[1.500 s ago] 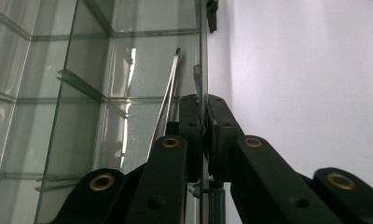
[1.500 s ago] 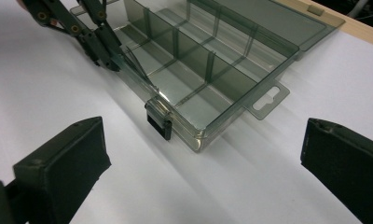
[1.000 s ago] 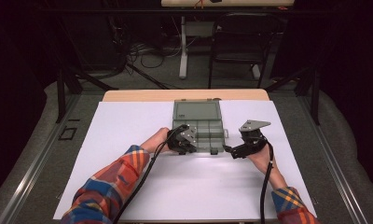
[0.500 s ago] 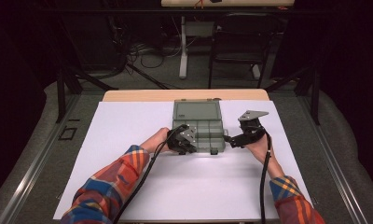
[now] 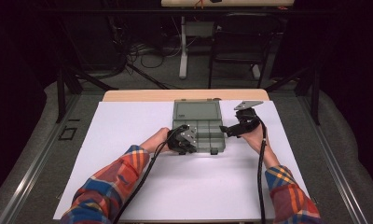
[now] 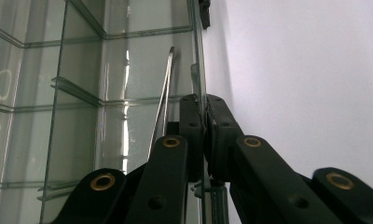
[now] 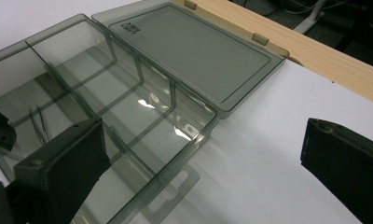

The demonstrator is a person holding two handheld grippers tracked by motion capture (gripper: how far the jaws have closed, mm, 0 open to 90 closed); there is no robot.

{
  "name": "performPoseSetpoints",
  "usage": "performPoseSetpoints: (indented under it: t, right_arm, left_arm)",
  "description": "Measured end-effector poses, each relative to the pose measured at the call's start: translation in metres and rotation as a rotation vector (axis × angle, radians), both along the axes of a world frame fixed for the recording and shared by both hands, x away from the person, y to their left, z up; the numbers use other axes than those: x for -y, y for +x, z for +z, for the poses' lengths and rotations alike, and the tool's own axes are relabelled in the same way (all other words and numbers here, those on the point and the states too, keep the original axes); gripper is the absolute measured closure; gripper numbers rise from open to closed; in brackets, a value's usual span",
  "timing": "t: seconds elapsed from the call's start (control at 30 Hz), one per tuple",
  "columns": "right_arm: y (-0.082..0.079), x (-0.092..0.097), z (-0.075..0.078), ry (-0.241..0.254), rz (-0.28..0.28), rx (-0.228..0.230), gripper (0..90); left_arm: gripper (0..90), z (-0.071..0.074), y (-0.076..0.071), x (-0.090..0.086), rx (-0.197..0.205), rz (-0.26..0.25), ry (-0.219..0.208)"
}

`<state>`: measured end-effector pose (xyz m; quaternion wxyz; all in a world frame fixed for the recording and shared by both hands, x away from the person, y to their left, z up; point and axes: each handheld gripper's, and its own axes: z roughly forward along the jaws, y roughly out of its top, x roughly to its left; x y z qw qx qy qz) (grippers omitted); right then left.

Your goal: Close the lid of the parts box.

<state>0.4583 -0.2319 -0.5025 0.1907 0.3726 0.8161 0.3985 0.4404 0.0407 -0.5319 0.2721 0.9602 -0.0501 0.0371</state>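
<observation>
A clear grey compartment box [image 5: 213, 140] lies open on the white sheet, its lid [image 5: 197, 111] folded flat behind it. My left gripper [image 5: 188, 141] is at the box's near left corner. In the left gripper view it [image 6: 204, 122] is shut on the box's thin side wall [image 6: 197, 56]. A pair of metal tweezers [image 6: 165, 98] lies in the compartment just inside that wall, and the right gripper view shows the tweezers [image 7: 40, 123] too. My right gripper [image 5: 229, 130] hovers at the box's right side, its [image 7: 201, 179] jaws wide open with nothing between them, above the box's right end [image 7: 194, 107] and the lid [image 7: 198, 51].
A white sheet [image 5: 142, 116] covers the table, with a strip of bare wood [image 5: 138, 95] along the far edge. Beyond the table stand a chair [image 5: 240, 42], a desk leg [image 5: 183, 51] and floor cables. Both forearms in plaid sleeves come in from the bottom.
My right gripper has moved away from the person along the box's right side, toward the lid. My left gripper has kept its hold on the box wall.
</observation>
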Motion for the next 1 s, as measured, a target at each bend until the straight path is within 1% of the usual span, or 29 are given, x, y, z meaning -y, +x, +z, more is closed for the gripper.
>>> performPoseSetpoints:
  t: [0.13,0.2,0.23,0.3,0.33,0.37,0.43,0.47,0.5,0.53,0.63,0.67,0.73,0.8,0.83,0.9,0.97,1.0]
  right_arm:
    - [0.010,0.001,0.000,0.007,-0.006,-0.015,0.0]
    - [0.015,0.001,-0.003,-0.006,-0.013,-0.016,0.2]
    - [0.016,0.001,-0.003,-0.013,-0.012,-0.027,1.0]
    - [0.021,0.003,-0.004,-0.006,-0.021,-0.033,5.0]
    - [0.022,0.004,-0.004,0.010,-0.026,-0.031,8.0]
    - [0.024,0.006,-0.003,0.022,-0.030,-0.038,11.2]
    - [0.028,0.006,-0.003,0.020,-0.042,-0.030,16.3]
    - [0.029,0.006,-0.003,0.014,-0.039,-0.027,19.5]
    - [0.031,0.005,-0.003,0.009,-0.041,-0.037,24.0]
    - [0.033,0.005,-0.004,0.005,-0.045,-0.037,29.6]
    - [0.040,0.006,-0.003,0.008,-0.061,-0.044,47.7]
    - [0.042,0.006,-0.003,0.000,-0.068,-0.035,55.0]
    - [0.046,0.006,-0.004,-0.015,-0.062,-0.043,67.6]
    - [0.048,0.005,-0.006,-0.034,-0.062,-0.038,78.0]
    - [0.050,0.004,-0.008,-0.037,-0.061,-0.037,81.4]
    - [0.053,0.002,-0.010,-0.059,-0.059,-0.041,86.8]
    - [0.056,0.001,-0.014,-0.080,-0.068,-0.049,90.0]
    - [0.058,0.001,-0.017,-0.087,-0.065,-0.056,90.0]
  left_arm:
    - [86.6,0.000,0.000,0.000,0.005,-0.003,-0.004]
    - [86.6,0.000,0.000,0.000,0.004,-0.004,-0.006]
    - [86.6,0.000,0.000,0.000,0.005,-0.004,-0.005]
    - [86.6,0.000,0.000,0.000,0.005,-0.006,-0.004]
    - [86.6,0.000,0.000,0.000,0.005,-0.006,-0.005]
    - [86.6,-0.001,0.000,0.000,0.005,-0.006,-0.006]
    - [86.6,-0.001,0.000,0.000,0.004,-0.007,-0.006]
    - [86.6,0.000,0.000,0.000,0.006,-0.009,-0.004]
    - [86.6,0.000,0.000,0.000,0.006,-0.010,-0.004]
    - [86.6,-0.001,0.001,0.000,0.005,-0.011,-0.006]
    - [86.6,-0.001,0.001,-0.001,0.000,-0.011,-0.009]
    - [86.6,-0.001,0.001,-0.001,-0.003,-0.009,-0.011]
    - [86.6,-0.001,0.001,-0.001,-0.005,-0.009,-0.015]
    - [86.6,-0.001,0.001,-0.001,-0.004,-0.011,-0.014]
    - [86.6,-0.001,0.001,-0.001,-0.001,-0.013,-0.011]
    - [86.6,-0.001,0.001,-0.001,0.000,-0.014,-0.010]
    - [86.6,-0.001,0.001,-0.001,0.003,-0.015,-0.007]
    - [86.6,-0.001,0.001,0.000,0.005,-0.016,-0.005]
